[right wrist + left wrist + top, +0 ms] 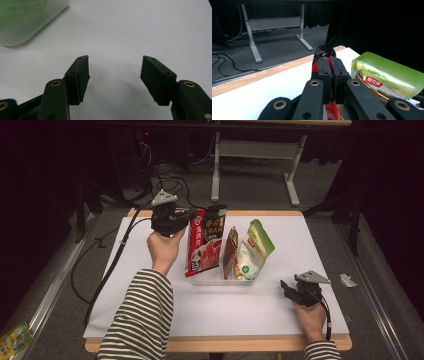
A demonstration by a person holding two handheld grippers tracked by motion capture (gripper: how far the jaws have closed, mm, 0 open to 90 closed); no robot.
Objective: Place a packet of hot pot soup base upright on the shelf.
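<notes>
Left gripper view: tool pinches glossy red-black pouch.

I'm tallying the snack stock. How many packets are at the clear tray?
3: a red-and-black packet at the left, gripped by the left gripper; a thin brown packet in the middle; a green packet at the right. Others may be hidden behind.

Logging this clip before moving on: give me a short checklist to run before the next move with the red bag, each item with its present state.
1. Left tongs shut on red bag: ok.
2. Grip near the bag's top edge: ok.
3. Red bag's bottom at the bin: cannot tell whether seated.
4. Brown bag and green bag standing in bin: ok.
5. Right tongs open, holding nothing, on the table away from the bin: ok.
</notes>
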